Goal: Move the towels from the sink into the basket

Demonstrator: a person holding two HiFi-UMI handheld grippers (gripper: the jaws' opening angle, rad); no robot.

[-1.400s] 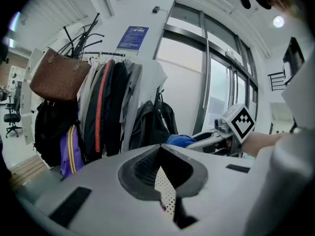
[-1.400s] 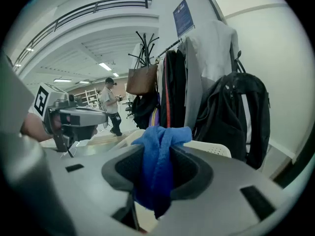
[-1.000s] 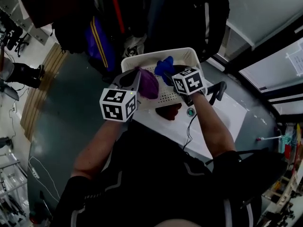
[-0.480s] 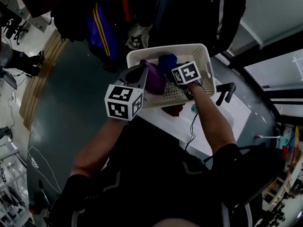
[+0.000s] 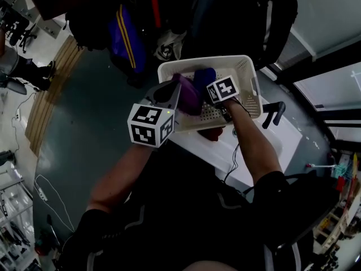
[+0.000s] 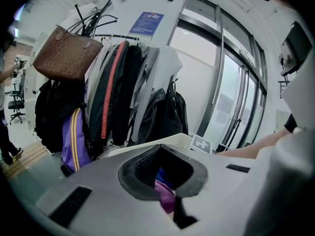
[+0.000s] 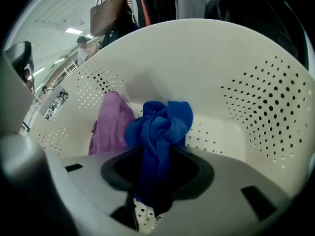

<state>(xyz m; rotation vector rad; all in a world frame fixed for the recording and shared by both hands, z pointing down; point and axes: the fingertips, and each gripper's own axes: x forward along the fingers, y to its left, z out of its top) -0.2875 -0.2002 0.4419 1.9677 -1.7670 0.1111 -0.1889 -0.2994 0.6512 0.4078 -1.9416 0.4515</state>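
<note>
A white perforated basket [image 5: 225, 59] stands at the far side of the white sink [image 5: 256, 151]. My right gripper [image 5: 211, 92] reaches steeply down into the basket, shut on a bunched blue towel [image 7: 160, 127] that sticks out past its jaws. Those jaws have just eased open slightly with the towel still between them. My left gripper [image 5: 179, 90] hangs at the basket's near left rim, shut on a purple towel [image 5: 188, 95]. In the left gripper view a purple fold [image 6: 166, 194] shows between the jaws. The right gripper view shows the purple towel [image 7: 110, 124] draped left of the blue one.
A dark red item [image 5: 213, 133] lies in the sink below the basket, near a black tap handle [image 5: 273, 114]. Coats and bags [image 6: 113, 92] hang on a rack behind the basket. Grey floor [image 5: 84, 123] lies to the left.
My right gripper has sunk into the basket with the blue towel. The left gripper with the purple towel has stayed at the basket's rim.
</note>
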